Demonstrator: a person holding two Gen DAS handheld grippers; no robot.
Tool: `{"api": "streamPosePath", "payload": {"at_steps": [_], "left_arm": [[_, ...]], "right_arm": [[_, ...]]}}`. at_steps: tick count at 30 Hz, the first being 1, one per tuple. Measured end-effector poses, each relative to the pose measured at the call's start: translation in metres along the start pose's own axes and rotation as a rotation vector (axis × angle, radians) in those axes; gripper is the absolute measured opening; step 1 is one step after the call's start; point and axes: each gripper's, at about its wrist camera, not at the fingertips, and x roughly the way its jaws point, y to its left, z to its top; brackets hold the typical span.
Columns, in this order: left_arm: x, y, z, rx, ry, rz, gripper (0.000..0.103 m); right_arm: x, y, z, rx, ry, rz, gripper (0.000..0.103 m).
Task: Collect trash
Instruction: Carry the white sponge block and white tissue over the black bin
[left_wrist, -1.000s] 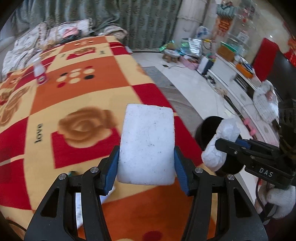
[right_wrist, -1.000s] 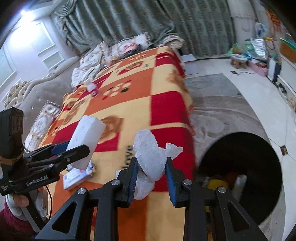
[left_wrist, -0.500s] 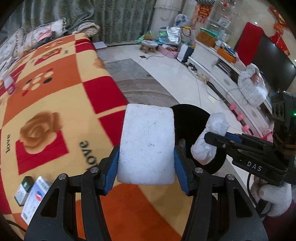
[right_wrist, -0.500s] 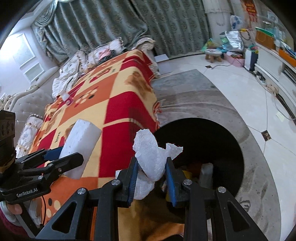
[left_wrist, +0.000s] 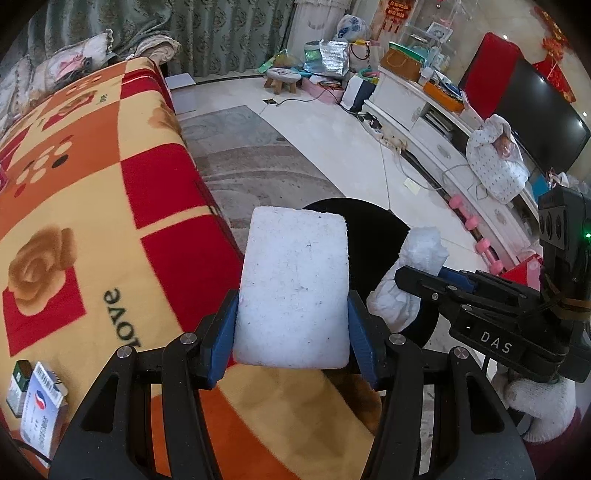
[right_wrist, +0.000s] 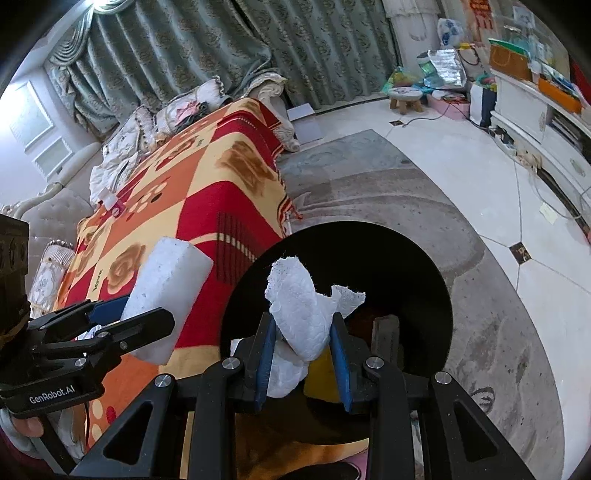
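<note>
Left gripper (left_wrist: 293, 339) clenched on a white foam block (left_wrist: 293, 291), blue pads flat on both sides; block fills centre of left wrist view, upright. Right gripper (right_wrist: 303, 354) clenched on crumpled white tissue (right_wrist: 301, 314), centre-low in right wrist view. Behind both loads: black round bin (right_wrist: 406, 266) on grey rug (right_wrist: 498, 332), just beside a red-orange blanket (left_wrist: 92, 203). Small boxes (left_wrist: 33, 391) lie on the blanket, lower left. White-gloved hand (left_wrist: 539, 402), lower right.
</note>
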Motion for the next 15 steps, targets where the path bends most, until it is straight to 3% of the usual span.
{"api": "streamPosePath", "payload": {"at_steps": [15], "left_arm": [[0.012, -0.003, 0.002, -0.024, 0.01, -0.028, 0.056]], "right_arm": [[0.003, -0.013, 0.0, 0.027, 0.007, -0.017, 0.028]]}}
